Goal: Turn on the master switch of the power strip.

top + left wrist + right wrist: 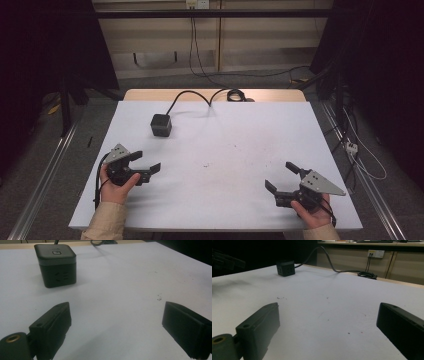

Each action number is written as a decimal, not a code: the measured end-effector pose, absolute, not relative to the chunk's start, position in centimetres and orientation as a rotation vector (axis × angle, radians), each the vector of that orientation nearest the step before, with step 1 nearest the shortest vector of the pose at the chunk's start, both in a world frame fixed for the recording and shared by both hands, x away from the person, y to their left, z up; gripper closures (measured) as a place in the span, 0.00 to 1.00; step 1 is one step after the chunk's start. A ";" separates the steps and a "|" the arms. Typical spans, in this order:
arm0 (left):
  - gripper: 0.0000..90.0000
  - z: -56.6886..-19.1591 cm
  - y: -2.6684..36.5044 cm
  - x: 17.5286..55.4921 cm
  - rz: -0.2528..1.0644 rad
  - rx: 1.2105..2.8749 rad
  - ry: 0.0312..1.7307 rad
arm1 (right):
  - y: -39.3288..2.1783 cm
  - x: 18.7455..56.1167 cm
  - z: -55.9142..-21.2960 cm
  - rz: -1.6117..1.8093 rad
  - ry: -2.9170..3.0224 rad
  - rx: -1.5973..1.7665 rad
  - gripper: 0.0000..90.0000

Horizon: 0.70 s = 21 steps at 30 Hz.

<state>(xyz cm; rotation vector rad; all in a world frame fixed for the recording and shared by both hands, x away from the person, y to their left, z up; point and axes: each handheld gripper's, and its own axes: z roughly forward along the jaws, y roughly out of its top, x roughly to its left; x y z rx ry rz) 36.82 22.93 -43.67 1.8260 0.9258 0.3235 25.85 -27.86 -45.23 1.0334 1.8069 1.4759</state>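
Socket cube sits beyond the left tongs; both tongs gape empty, right tongs well apart.

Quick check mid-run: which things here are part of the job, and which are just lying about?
In the job:
- black cube socket, nearest the left gripper
- its black cord
- right gripper, jaws open like the left's

Lying about:
- wall outlet
- white plug strip on the floor
- dark specks on the white table

a dark cube-shaped power socket sits upright on the white table's far left, its cable trailing back.
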 end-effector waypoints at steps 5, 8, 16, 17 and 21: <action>0.09 -43.8 23.2 36.6 0.327 1.831 0.930 | -27.9 25.9 -45.2 1.473 1.807 1.030 0.05; 0.09 -43.8 23.3 36.4 0.328 1.833 0.928 | -27.9 25.8 -45.2 1.473 1.808 1.029 0.05; 0.09 -43.9 23.9 36.0 0.329 1.824 0.940 | -27.9 25.8 -45.2 1.473 1.807 1.030 0.05; 0.09 -44.0 24.0 35.9 0.329 1.820 0.946 | -27.9 25.8 -45.2 1.473 1.807 1.030 0.05; 0.09 -44.0 24.2 35.7 0.332 1.813 0.946 | -27.9 25.8 -45.2 1.473 1.807 1.029 0.05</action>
